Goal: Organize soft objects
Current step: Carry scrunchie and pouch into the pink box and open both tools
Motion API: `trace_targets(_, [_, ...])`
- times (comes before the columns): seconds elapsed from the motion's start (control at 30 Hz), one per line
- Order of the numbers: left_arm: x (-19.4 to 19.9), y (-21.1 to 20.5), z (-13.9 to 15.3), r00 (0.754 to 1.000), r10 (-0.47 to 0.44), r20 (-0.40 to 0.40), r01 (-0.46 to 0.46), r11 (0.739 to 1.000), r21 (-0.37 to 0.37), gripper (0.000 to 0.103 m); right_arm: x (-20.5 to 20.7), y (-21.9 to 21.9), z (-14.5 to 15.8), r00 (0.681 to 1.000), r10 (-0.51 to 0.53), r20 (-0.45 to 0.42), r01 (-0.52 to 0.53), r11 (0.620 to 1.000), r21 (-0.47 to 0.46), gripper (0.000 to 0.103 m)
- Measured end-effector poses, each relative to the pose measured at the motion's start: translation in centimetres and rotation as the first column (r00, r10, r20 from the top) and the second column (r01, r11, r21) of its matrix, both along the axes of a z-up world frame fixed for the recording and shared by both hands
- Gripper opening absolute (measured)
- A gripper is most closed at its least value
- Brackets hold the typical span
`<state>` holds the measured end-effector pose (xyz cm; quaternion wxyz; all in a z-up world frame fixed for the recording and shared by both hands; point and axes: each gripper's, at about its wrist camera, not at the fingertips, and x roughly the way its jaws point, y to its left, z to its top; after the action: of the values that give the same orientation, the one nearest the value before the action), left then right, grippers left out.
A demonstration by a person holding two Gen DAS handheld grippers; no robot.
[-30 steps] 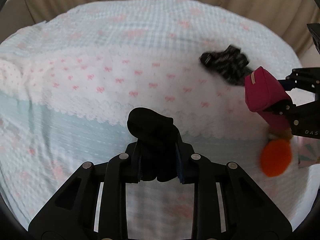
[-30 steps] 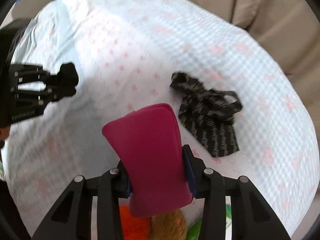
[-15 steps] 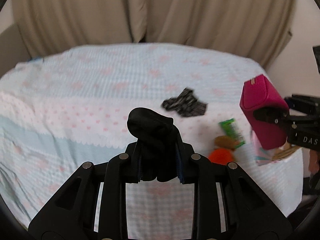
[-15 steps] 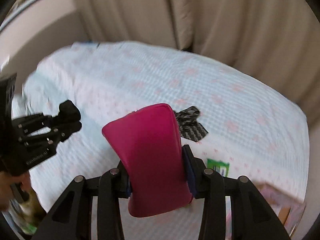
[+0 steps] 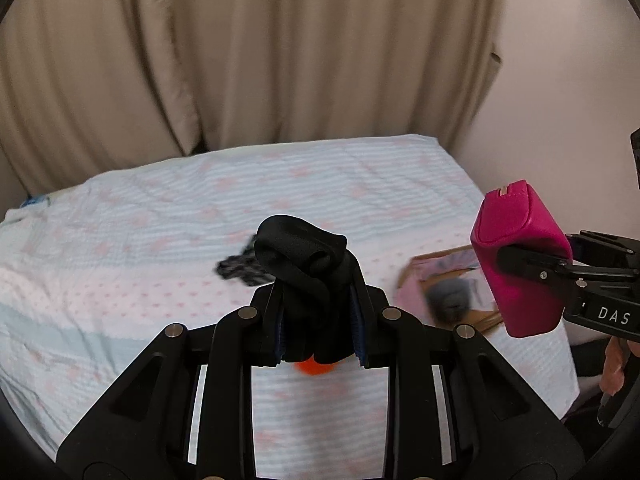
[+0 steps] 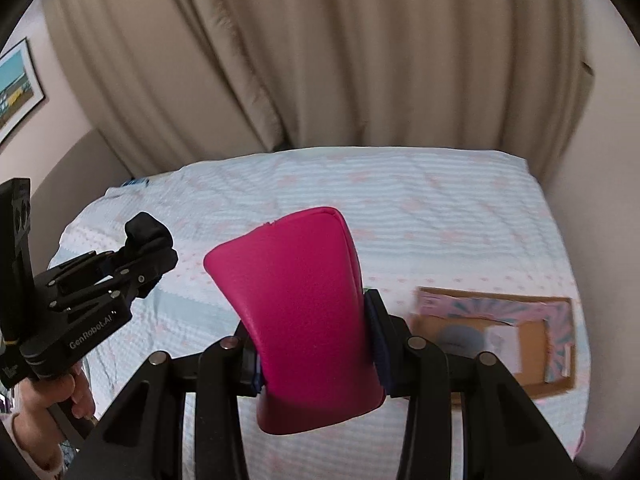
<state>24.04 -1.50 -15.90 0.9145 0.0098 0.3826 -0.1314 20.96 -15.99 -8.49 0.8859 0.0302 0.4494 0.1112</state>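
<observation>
Both tools have lifted up and back from the bed [image 5: 168,216] since a second ago. Then the bed filled each view; now the curtain [image 5: 280,60] shows behind it. A cardboard box [image 6: 496,332] has come into sight too. It lies on the bed, ahead and to the right of the right hand-held gripper [image 6: 316,340], with something grey inside.

The left hand-held gripper [image 5: 318,320] is clamped tight on a black sock bundle [image 5: 304,252]. The right hand-held gripper is squeezed on a pink pouch [image 6: 304,312]. Both soft things are up in the air, off the bed.

A patterned black cloth [image 5: 240,268] lies on the bed just past the left hand-held gripper. An orange ball [image 5: 314,368] peeks out below the sock bundle.

The box looks like the place for the soft things, so dropping them in is likely next.
</observation>
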Motion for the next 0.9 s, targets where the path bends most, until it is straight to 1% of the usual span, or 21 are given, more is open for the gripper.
trace_targets(0.1, [-0.3, -4.8, 0.0, 1.000, -0.004, -0.018, 0.004, 1.000, -0.022, 0.022, -0.7, -4.5, 0.5, 1.000, -0.025, -0.014, 0.025, 1.000, 0.002, 0.038])
trace_targets(0.23, [-0.1, -11.1, -1.3, 0.998, -0.012, -0.058, 0.010, 0.999, -0.035, 0.022, -1.0, -10.2, 0.1, 0.999, -0.038, -0.032, 0.038, 0.999, -0.016, 0.038])
trace_targets(0.3, [0.4, -14.0, -2.3, 0.996, -0.015, -0.091, 0.010, 0.998, -0.054, 0.022, -1.2, -12.5, -0.5, 0.998, -0.047, -0.050, 0.046, 0.999, -0.020, 0.038])
trace_targets(0.4, [1.2, -17.8, -4.1, 0.990, -0.023, -0.142, 0.016, 0.998, -0.055, 0.022, -0.5, -16.4, -1.4, 0.995, -0.064, -0.076, 0.062, 0.998, -0.022, 0.038])
trace_targets(0.5, [2.1, -20.7, -5.8, 0.983, -0.035, -0.182, 0.026, 0.998, -0.053, 0.022, 0.0, -19.3, -2.5, 0.991, -0.088, -0.102, 0.087, 0.996, -0.021, 0.038])
trace_targets(0.63, [3.7, -25.2, -8.7, 0.970, -0.062, -0.237, 0.057, 0.998, -0.028, 0.022, 1.0, -22.5, -4.7, 0.982, -0.119, -0.146, 0.120, 0.993, -0.006, 0.038])
trace_targets(0.7, [4.6, -27.1, -10.4, 0.960, -0.074, -0.269, 0.072, 0.997, -0.016, 0.022, 1.9, -24.0, -6.6, 0.974, -0.135, -0.180, 0.137, 0.991, -0.001, 0.038])
trace_targets(0.77, [5.4, -28.2, -12.0, 0.951, -0.082, -0.297, 0.085, 0.996, -0.004, 0.022, 2.8, -25.1, -8.5, 0.968, -0.145, -0.206, 0.148, 0.989, -0.002, 0.038])
trace_targets(0.87, [6.9, -29.6, -15.3, 0.927, -0.087, -0.365, 0.099, 0.995, 0.014, 0.022, 4.1, -26.6, -11.4, 0.953, -0.165, -0.254, 0.171, 0.985, 0.001, 0.038])
trace_targets(0.9, [7.4, -30.2, -16.6, 0.914, -0.087, -0.396, 0.102, 0.995, 0.018, 0.022, 4.5, -27.0, -12.4, 0.948, -0.171, -0.270, 0.178, 0.984, 0.000, 0.038])
